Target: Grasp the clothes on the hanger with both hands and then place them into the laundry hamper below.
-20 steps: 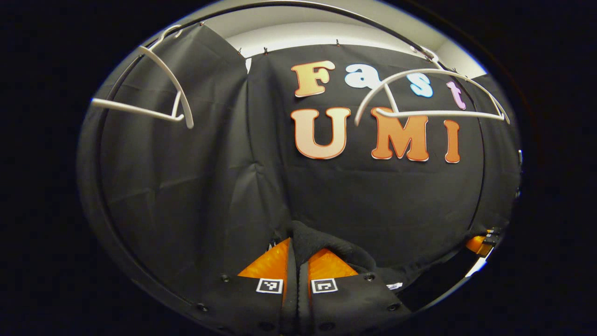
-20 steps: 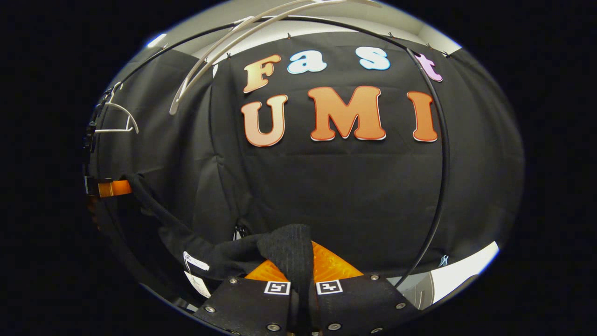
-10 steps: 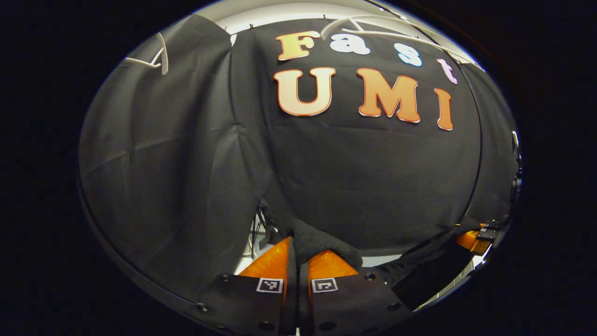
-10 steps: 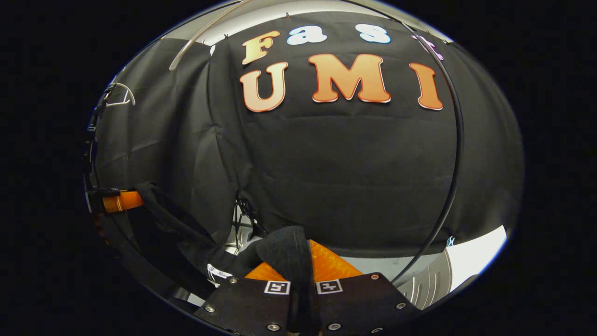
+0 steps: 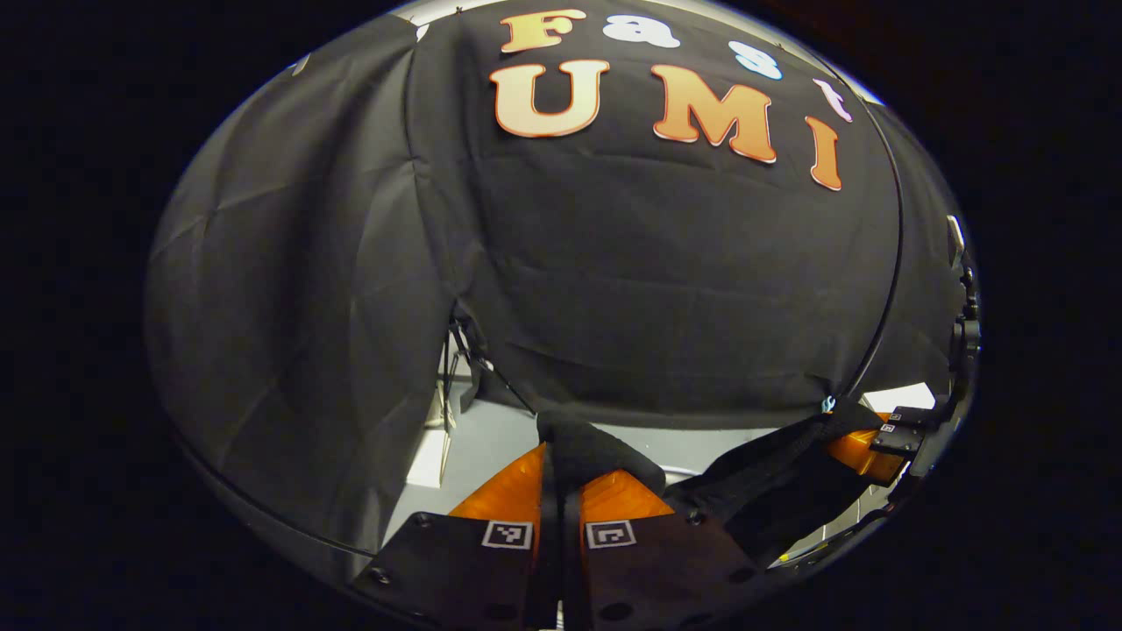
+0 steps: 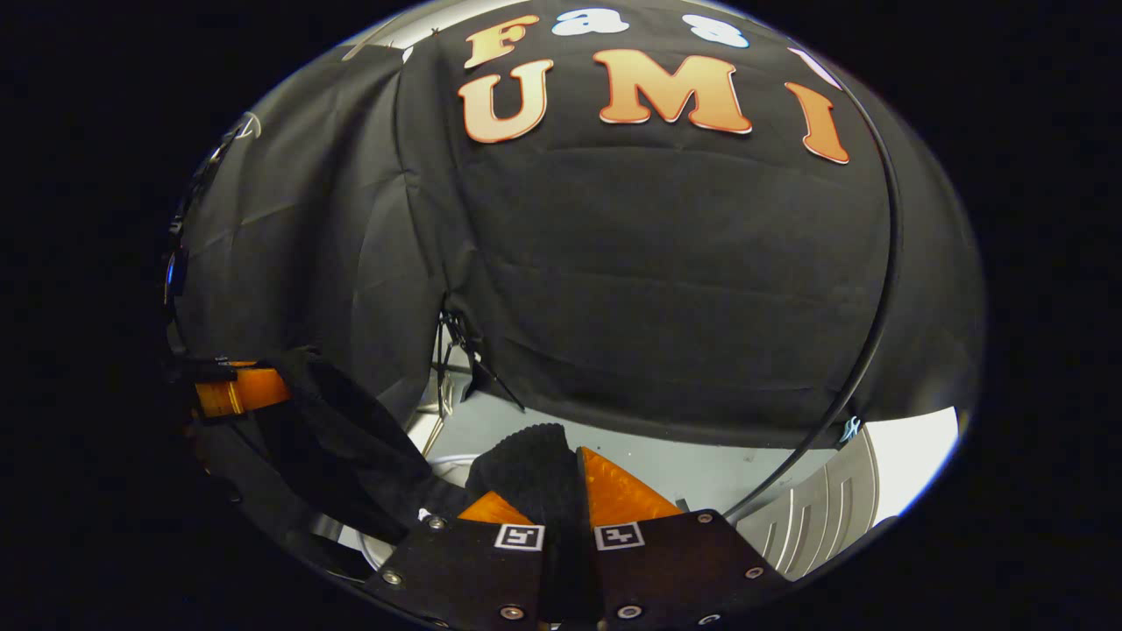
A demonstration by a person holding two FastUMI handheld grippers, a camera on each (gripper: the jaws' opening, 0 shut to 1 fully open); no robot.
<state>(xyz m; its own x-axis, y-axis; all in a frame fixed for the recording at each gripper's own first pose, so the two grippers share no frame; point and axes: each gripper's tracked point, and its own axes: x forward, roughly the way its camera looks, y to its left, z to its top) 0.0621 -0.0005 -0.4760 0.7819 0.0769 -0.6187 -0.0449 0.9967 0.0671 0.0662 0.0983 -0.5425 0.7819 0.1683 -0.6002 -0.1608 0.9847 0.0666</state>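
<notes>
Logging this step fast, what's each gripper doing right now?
Left gripper: closed on the black garment.
Right gripper: closed on the same garment.

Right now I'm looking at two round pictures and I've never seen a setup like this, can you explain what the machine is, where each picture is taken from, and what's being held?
There is no robot here. A person carries a hand-held gripper in each hand, and a wide-angle camera rides on each, looking forward along its two fingers.

In the left gripper view, the left hand-held gripper is shut on a black garment. The cloth stretches away to the right hand-held gripper at the edge.

In the right gripper view, the right hand-held gripper pinches another part of the same black garment, with the left hand-held gripper off to the side.

Behind hangs the booth's black cloth wall, above a pale floor.
</notes>
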